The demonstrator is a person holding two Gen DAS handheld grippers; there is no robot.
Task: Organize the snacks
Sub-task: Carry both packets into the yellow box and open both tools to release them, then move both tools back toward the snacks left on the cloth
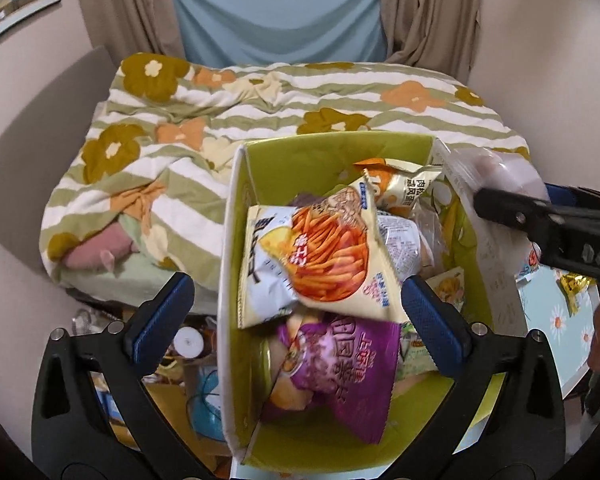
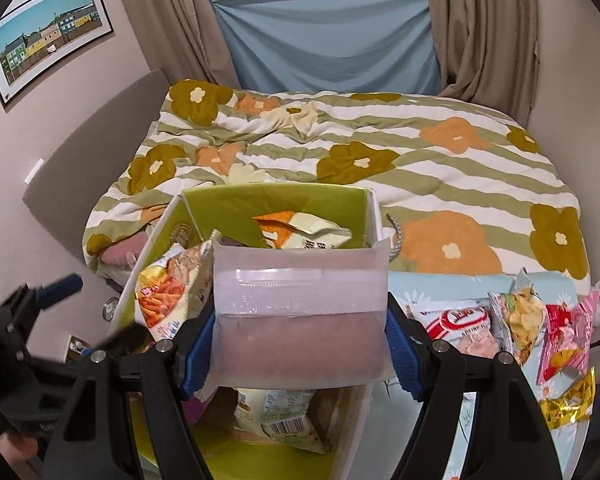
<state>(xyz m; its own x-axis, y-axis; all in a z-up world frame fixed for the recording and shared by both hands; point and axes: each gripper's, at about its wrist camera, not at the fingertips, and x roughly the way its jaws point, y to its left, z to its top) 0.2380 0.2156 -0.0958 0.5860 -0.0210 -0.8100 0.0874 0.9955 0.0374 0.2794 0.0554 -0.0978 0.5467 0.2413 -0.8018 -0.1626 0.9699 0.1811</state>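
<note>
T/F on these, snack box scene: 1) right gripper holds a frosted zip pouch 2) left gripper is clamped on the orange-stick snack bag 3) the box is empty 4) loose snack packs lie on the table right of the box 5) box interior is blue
1) True. The right gripper is shut on the frosted zip pouch, held over the box.
2) False. The left gripper is open; the orange-stick snack bag lies in the box, unpinched.
3) False. It holds several bags, including a purple bag.
4) True. Snack packs lie on the table.
5) False. It is lime green.
</note>
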